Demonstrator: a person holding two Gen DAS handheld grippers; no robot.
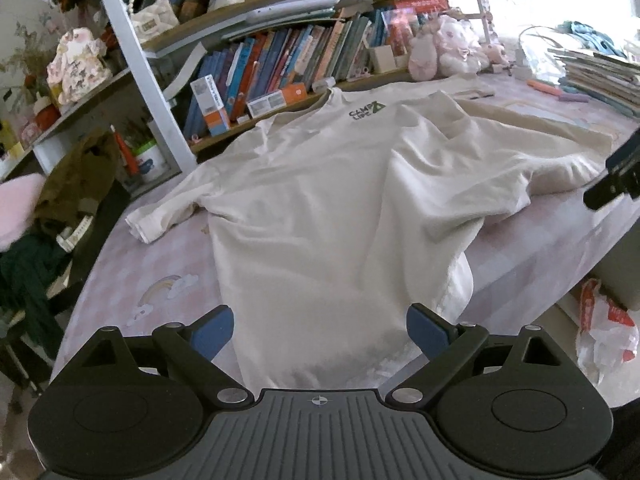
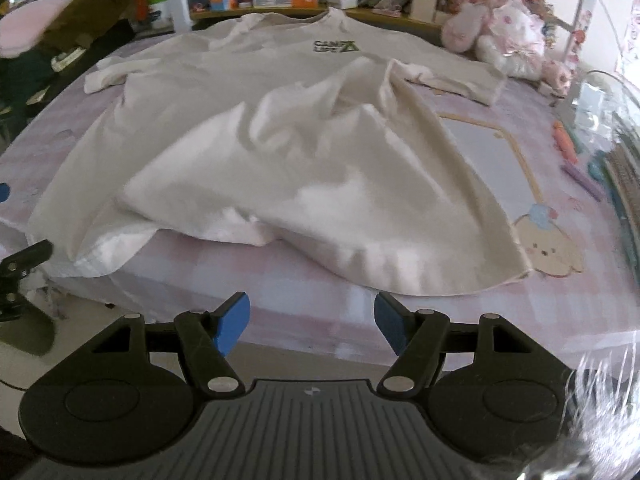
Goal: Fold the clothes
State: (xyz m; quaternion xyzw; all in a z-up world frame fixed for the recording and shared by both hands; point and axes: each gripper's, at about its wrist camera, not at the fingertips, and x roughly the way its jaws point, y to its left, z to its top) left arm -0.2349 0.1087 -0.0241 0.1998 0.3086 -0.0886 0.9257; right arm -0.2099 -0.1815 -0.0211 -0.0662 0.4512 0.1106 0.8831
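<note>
One cream T-shirt (image 1: 320, 184) lies spread over the pink patterned surface (image 1: 160, 280), collar at the far end by the bookshelf (image 1: 256, 60), hem toward both grippers. In the left wrist view the hem sits directly ahead of the left gripper (image 1: 320, 334), the cloth running between and beyond its blue pads, jaws spread wide and released, nothing pinched; whether the pads touch the fabric cannot be told. One short sleeve (image 1: 160, 220) lies flat up and left of those jaws. The shirt's other side is folded loosely inward, making a raised, wrinkled flap (image 2: 320, 184) across the body. In the right wrist view that flap's edge lies just beyond the right gripper (image 2: 312, 328), apart from it, with bare pink surface between; jaws likewise parted and released, holding nothing. A dark green chest logo (image 2: 334, 46) sits far ahead of the jaws near the collar. Pink plush toys (image 2: 504, 36) sit far right of the right jaws, pens (image 2: 566, 144) nearer on the right. A dark clothes pile (image 1: 76, 192) sits left of the left jaws.
</note>
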